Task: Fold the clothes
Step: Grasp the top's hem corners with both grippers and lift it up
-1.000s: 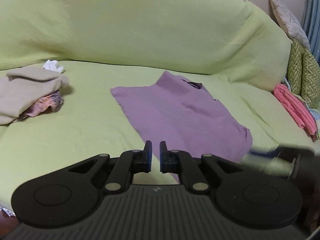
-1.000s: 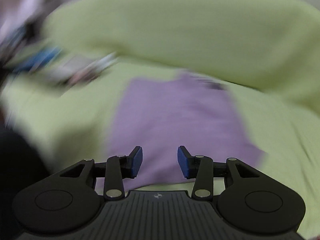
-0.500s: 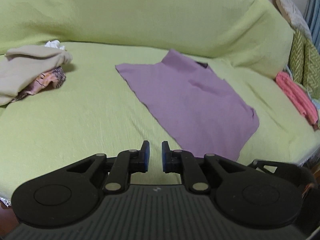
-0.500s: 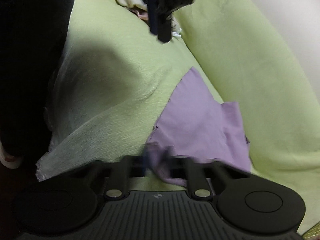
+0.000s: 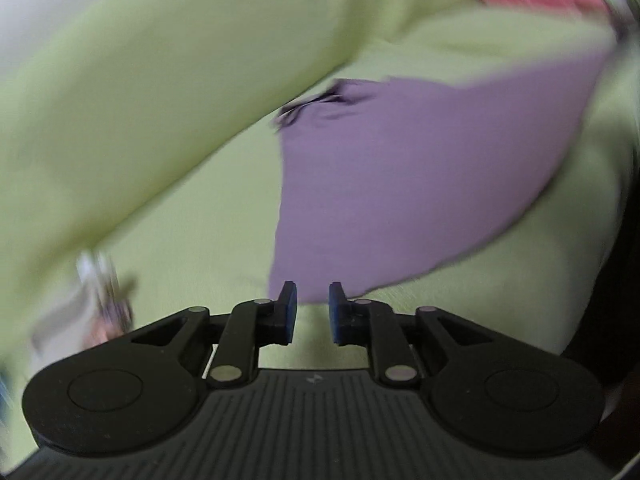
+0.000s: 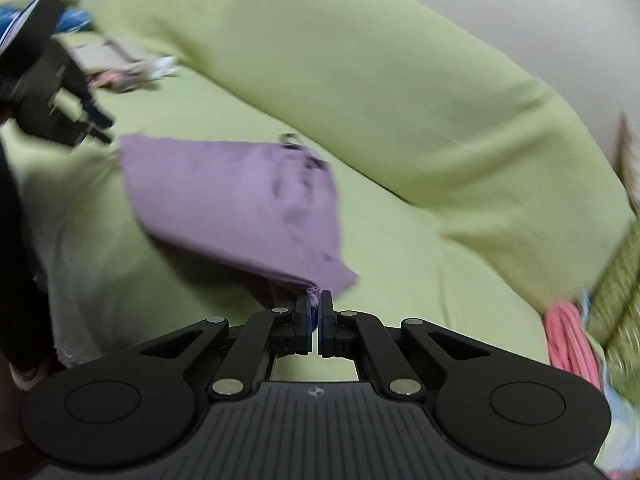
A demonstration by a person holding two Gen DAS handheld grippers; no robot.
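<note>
A purple garment (image 5: 408, 184) lies spread on the sofa's green cover; it also shows in the right wrist view (image 6: 236, 204). My left gripper (image 5: 313, 308) is open, its tips just short of the garment's near corner. My right gripper (image 6: 315, 312) is shut on the garment's near corner, which is lifted slightly off the cover. The left gripper (image 6: 52, 92) shows at the far left of the right wrist view, beside the garment's far corner. Both views are motion-blurred.
The green sofa backrest (image 6: 360, 80) rises behind the garment. A pink folded cloth (image 6: 568, 336) lies at the right end by patterned green cushions (image 6: 616, 292). A pile of other clothes (image 5: 92, 304) lies at the left.
The right gripper has shut on the purple garment's corner and lifted it. The left gripper has opened and swung down close to the garment's other near corner.
</note>
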